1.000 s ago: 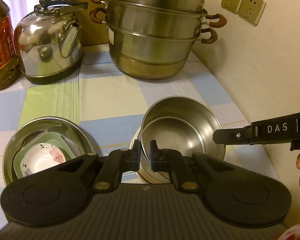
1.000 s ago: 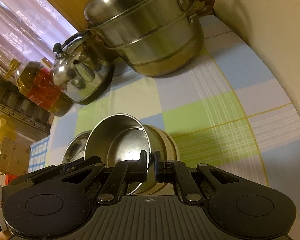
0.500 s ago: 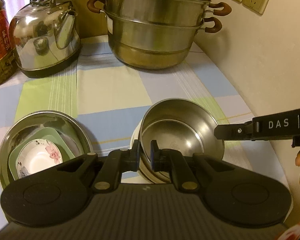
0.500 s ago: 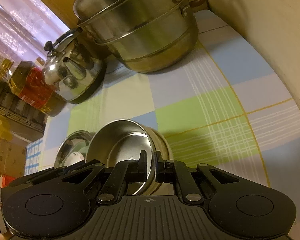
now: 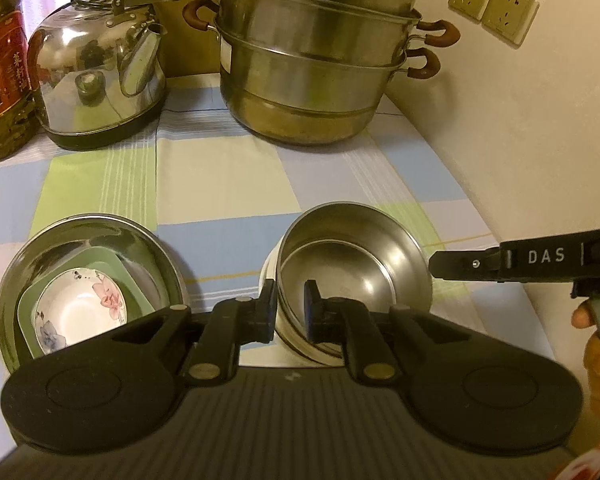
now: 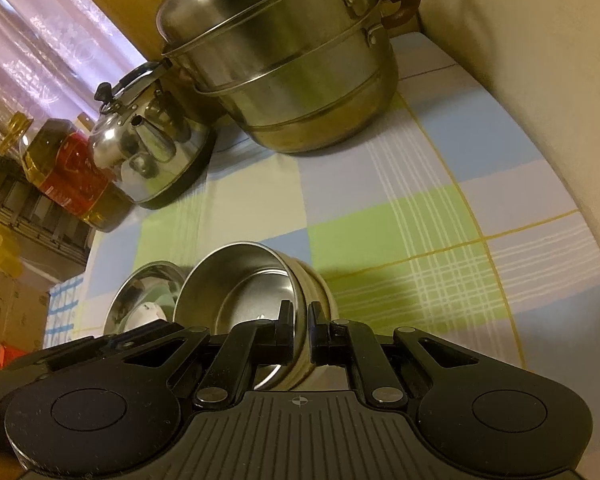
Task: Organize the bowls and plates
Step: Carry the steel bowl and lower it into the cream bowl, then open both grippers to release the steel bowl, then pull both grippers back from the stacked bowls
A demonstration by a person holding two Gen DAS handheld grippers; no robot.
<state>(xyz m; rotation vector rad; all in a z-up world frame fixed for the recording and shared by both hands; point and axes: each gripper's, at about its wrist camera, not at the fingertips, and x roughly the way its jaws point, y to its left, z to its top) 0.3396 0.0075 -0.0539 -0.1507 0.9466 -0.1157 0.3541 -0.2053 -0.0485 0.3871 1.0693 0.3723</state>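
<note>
The left gripper (image 5: 290, 310) straddles the near-left rim of the steel bowl (image 5: 352, 264), one finger outside and one inside, and its jaws are opening, with a sliver of space showing beside the wall. The right gripper (image 6: 300, 330) is clamped on the bowl's right rim, its pads (image 6: 286, 324) pinching the thin wall with almost no gap. The steel bowl (image 6: 240, 292) sits nested in a stack of other bowls on the checked tablecloth (image 5: 220, 184), near the wall. Just to the left stands a wider steel basin (image 5: 148, 252) holding a green square dish (image 5: 112, 264) and a white flowered bowl (image 5: 76, 308). Farther back stand a kettle (image 5: 100, 76), a tiered steamer pot (image 5: 312, 60) and an oil bottle (image 5: 0, 60).
</note>
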